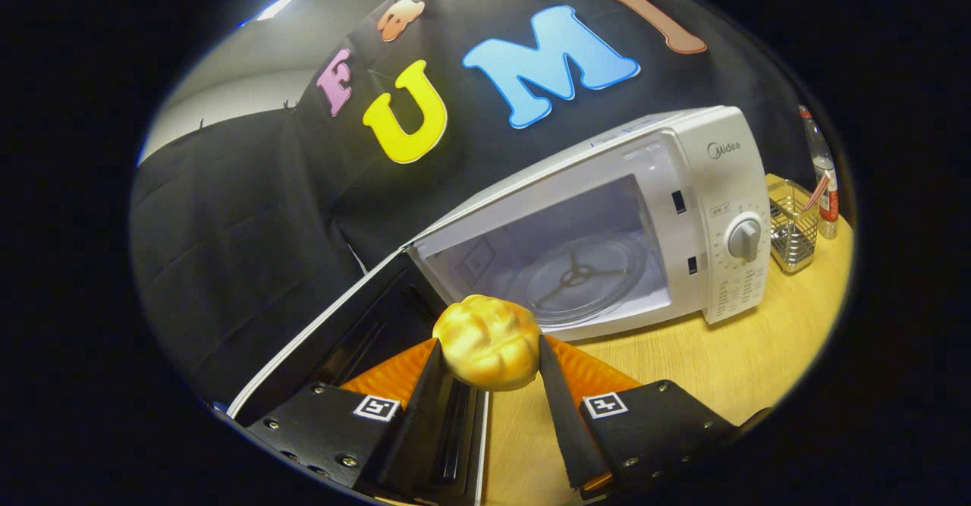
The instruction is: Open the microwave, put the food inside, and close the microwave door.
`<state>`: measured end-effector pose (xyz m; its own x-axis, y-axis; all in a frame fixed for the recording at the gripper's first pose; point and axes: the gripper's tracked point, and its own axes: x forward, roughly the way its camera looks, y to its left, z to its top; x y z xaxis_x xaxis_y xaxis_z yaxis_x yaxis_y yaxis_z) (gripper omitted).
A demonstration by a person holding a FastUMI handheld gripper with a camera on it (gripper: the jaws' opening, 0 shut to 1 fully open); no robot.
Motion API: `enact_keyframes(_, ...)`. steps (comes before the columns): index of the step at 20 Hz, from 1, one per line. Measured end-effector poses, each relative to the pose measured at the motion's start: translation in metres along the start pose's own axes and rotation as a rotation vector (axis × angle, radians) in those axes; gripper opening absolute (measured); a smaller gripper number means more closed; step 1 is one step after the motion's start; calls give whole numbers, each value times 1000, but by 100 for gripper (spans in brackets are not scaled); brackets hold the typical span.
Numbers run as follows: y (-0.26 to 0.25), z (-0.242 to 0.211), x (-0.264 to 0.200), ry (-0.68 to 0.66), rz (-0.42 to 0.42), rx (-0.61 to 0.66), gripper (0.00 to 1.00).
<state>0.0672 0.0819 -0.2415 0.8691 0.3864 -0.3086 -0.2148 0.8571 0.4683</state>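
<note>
Nearest, the tool (489, 366) is closed part-way around a golden, lumpy bread roll (489, 343), both dark fingers (557, 400) pressing on its sides, so the food is held between the fingertips, lifted clear of the wood below. Each black finger mount carries a small square black-and-white marker, and orange pieces show behind the fingers. Under and ahead of the tool lies the pale wooden surface (705, 354), its grain running away toward the back. To the left of the fingers, the open microwave door (334, 347) swings out toward the camera, dark on its inner face with a thin white edge. Just beyond the roll stands the white microwave (683, 210), its cavity open and lit, with a glass turntable (580, 275) and the three-armed ring beneath it visible on the cavity floor. The control panel to the right of the cavity bears the brand "Midea" near its top, a round grey dial (745, 238) under it, and smaller print around and below the dial that is too fine to read. Further right on the surface sits a wire mesh basket (793, 229), with a clear bottle (823, 180) bearing a red label just behind it. Black cloth hangs behind everything as the booth wall, and a pale grey room wall shows above it to the left.
</note>
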Motion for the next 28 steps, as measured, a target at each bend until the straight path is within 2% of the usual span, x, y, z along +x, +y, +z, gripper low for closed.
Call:
enact_keyframes(5,-24,1,57,-15,-95,73,73)
enact_keyframes(9,-51,5,91,-57,-215,88,73)
enact_keyframes(15,-64,7,129,-85,-274,152,73)
enact_keyframes(22,-81,-3,150,-79,-306,169,73)
enact_keyframes(24,-80,0,150,-91,-298,151,78)
enact_keyframes(27,-86,7,140,-106,-343,90,97)
enact_keyframes(28,-84,10,138,-106,-335,83,97)
